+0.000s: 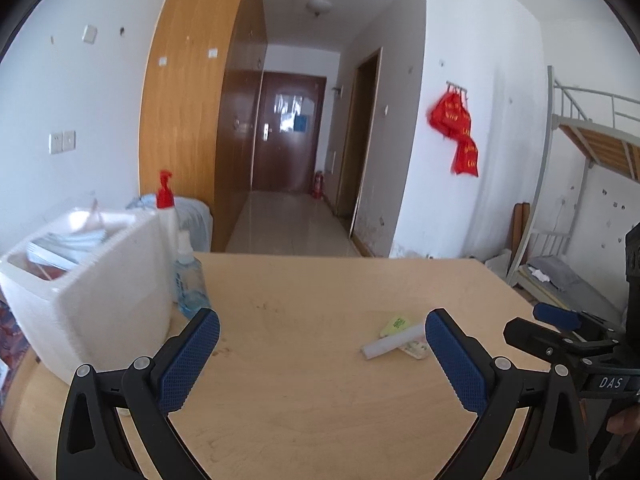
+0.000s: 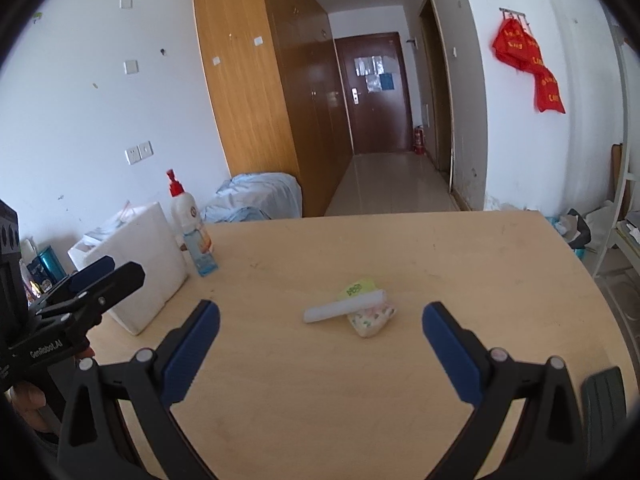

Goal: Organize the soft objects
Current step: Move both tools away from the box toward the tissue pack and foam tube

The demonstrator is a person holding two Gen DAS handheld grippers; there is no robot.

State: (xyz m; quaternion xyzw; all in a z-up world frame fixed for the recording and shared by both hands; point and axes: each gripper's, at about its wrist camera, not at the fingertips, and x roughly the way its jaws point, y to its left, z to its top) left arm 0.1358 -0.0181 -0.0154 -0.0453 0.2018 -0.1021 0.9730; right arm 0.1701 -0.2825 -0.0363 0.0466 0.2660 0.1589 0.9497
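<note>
Left wrist view: the left gripper [image 1: 322, 330] hangs above a pale wooden table [image 1: 304, 412], its blue-padded fingers [image 1: 188, 360] spread wide with nothing between them. At about 2 o'clock from the centre of this gripper, a small cluster of soft things lies on the table: a white roll [image 1: 390, 345], a yellow-green packet [image 1: 395, 326] touching it on the far side, and a patterned packet [image 1: 416, 348] just beside its near right end. At 9 o'clock stands a white foam box [image 1: 104, 300] with papers inside. Right behind it are a white bottle with a red pump [image 1: 166, 208] and a clear bottle of blue liquid [image 1: 190, 280]. At 3 o'clock, the right gripper [image 1: 556, 322] shows at the frame edge.

Right wrist view: the right gripper [image 2: 320, 320] is also spread wide and holds nothing. The soft cluster sits at 12 o'clock, just ahead of the fingertips: white roll [image 2: 344, 307] lying across, tilted, with the yellow-green packet [image 2: 358, 287] behind it and the patterned packet [image 2: 370, 320] in front, both touching it. The foam box [image 2: 136, 264] and both bottles stand at 10 o'clock. The left gripper [image 2: 106, 274] appears at 9 o'clock; from this side view I cannot tell its opening. Red cloth [image 2: 528, 64] hangs on the far wall at 1 o'clock.
</note>
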